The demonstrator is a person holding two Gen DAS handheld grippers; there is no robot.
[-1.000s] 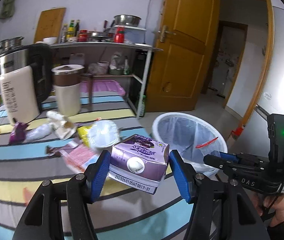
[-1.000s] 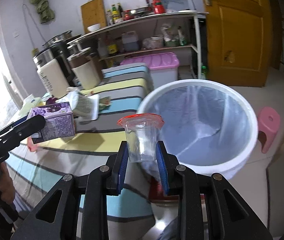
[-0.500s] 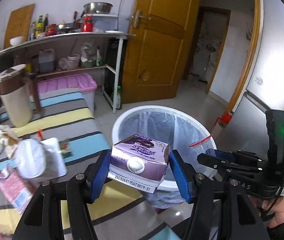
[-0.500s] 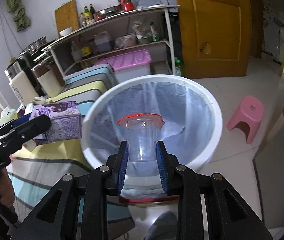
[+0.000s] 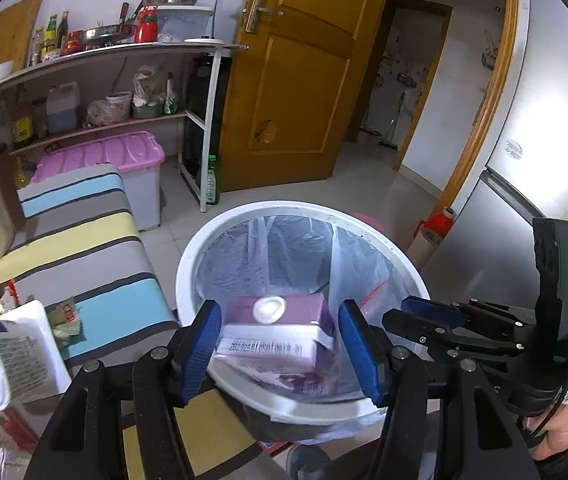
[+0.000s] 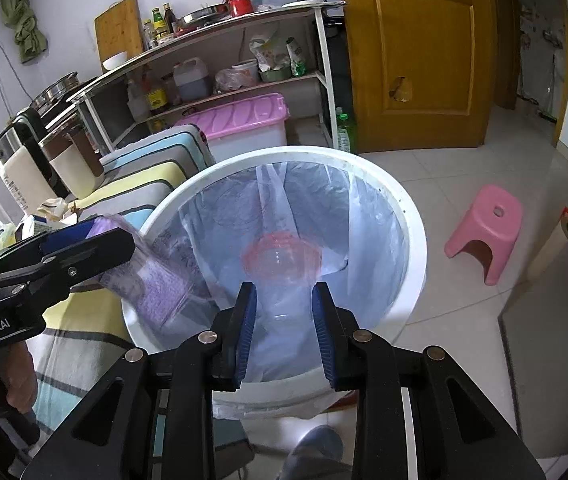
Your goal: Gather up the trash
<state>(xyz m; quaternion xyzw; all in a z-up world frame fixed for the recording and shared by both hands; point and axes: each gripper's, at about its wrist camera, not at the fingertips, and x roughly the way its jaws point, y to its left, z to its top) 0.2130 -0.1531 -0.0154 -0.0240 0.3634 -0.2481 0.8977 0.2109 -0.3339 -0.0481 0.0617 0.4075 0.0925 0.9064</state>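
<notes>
My left gripper (image 5: 277,340) is open over the white trash bin (image 5: 219,236). The purple carton (image 5: 273,336) is blurred and falling between its fingers, apart from both pads. My right gripper (image 6: 284,320) is open over the same bin (image 6: 412,216). The clear plastic cup with a red rim (image 6: 281,258) is blurred and dropping into the bag below its fingers. The carton (image 6: 151,280) and the left gripper (image 6: 83,248) show at the bin's left edge in the right wrist view. The right gripper (image 5: 436,320) shows at the bin's right in the left wrist view.
A striped table (image 5: 83,248) stands left of the bin, with a white tray (image 5: 15,356), wrappers (image 5: 65,320) and more trash. A pink-lidded box (image 5: 123,156) and a shelf rack (image 6: 243,52) stand behind. A pink stool (image 6: 488,228) is on the floor at right.
Both grippers moved from the table side to above the bin. Both opened: the carton and the cup have left the fingers and are falling into the bin.
</notes>
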